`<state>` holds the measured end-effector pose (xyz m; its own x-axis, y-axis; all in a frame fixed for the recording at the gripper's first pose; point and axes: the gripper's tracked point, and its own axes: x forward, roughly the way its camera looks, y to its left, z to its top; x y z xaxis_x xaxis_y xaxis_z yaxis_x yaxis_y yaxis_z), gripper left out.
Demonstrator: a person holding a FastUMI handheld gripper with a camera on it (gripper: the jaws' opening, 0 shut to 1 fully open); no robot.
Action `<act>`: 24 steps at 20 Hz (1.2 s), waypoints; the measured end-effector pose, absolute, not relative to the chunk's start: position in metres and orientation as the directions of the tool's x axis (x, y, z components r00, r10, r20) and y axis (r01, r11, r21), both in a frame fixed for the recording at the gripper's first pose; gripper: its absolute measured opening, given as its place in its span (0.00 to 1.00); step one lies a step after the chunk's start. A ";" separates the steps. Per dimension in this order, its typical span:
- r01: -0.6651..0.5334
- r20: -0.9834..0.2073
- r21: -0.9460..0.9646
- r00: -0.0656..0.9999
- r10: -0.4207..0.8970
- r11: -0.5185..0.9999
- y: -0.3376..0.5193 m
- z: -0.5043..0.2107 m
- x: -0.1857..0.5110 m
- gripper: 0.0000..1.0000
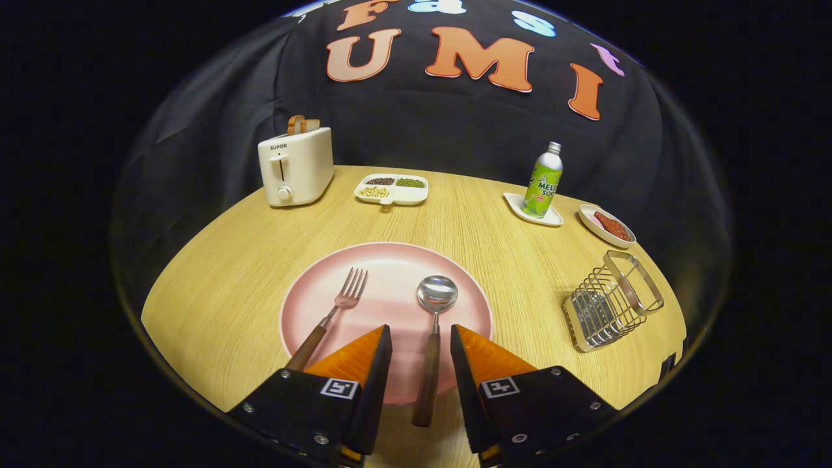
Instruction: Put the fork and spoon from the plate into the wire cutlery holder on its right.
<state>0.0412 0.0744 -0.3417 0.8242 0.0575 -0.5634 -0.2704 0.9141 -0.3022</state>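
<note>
hovering over the pink plate [390,305] with gripper [421,337] fingers spread, wooden handle of the spoon [432,338] lying between them, untouched; fork [331,315] just left on the plate; wire cutlery holder [611,300] standing apart, right of plate.

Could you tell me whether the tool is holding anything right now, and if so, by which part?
Nothing is held: the tool is open, its fingers apart either side of the spoon handle.
</note>
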 end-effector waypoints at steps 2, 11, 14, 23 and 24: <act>-0.269 -0.574 -0.314 0.818 0.044 0.910 0.072 -0.347 0.042 0.46; -0.252 -0.596 -0.356 0.803 -0.010 0.900 0.065 -0.355 0.042 0.14; -0.249 -0.599 -0.364 0.800 -0.021 0.898 0.063 -0.354 0.044 0.04; -0.306 -0.649 -0.315 0.760 0.031 0.898 0.054 -0.293 0.038 0.03; -0.308 -0.654 -0.320 0.756 0.026 0.896 0.047 -0.283 0.038 0.03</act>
